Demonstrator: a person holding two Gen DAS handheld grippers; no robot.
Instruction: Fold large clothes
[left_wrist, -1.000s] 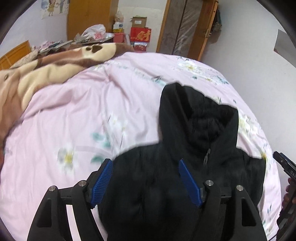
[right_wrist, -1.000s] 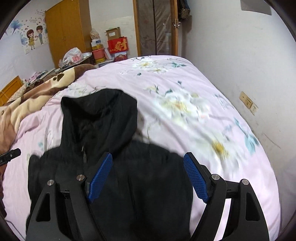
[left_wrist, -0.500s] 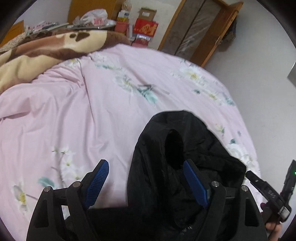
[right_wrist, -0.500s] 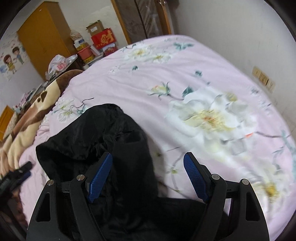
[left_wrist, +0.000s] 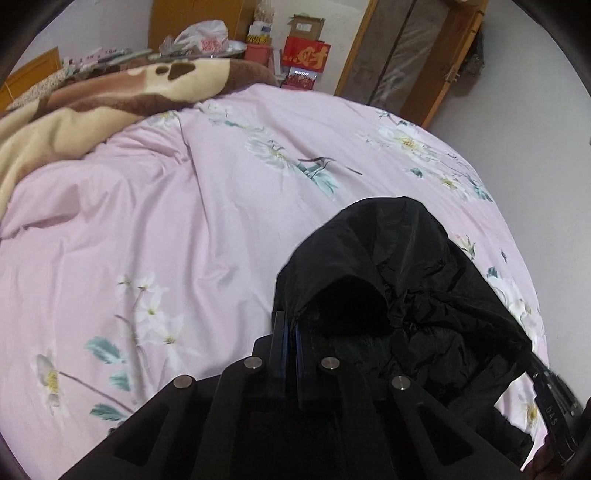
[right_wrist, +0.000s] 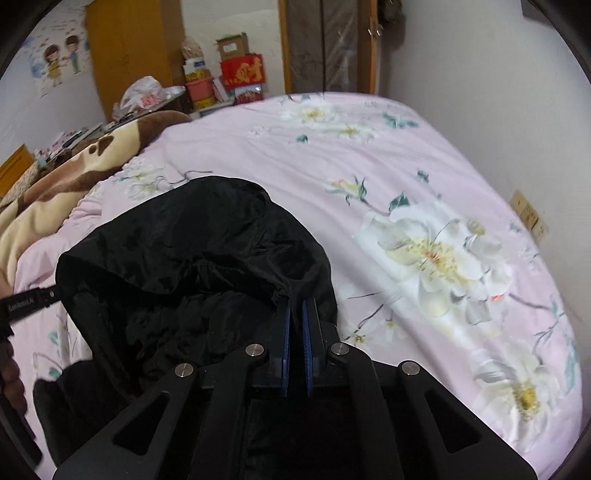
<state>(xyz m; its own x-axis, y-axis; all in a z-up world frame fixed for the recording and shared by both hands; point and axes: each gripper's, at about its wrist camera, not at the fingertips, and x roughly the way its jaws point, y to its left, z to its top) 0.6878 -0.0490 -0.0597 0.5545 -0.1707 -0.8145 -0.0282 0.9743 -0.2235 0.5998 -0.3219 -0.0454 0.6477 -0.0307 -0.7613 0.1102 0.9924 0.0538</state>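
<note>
A black hooded jacket lies on the pink flowered bed, hood toward the far end. In the left wrist view my left gripper is closing on the hood's left rim, and its blue pads pinch the fabric edge. In the right wrist view the jacket fills the lower left. There my right gripper is closing on the hood's right rim, with cloth between its pads. Each gripper's black body shows at the edge of the other's view. The jacket's body is hidden under the grippers.
A brown and cream blanket is bunched along the bed's left side. A white wall with sockets runs close along the right side. Boxes, a wardrobe and a door stand beyond the far end.
Both grippers moved forward from over the jacket's chest to the hood. Their jaws, wide apart before, are now pinched on the hood's two rims.
</note>
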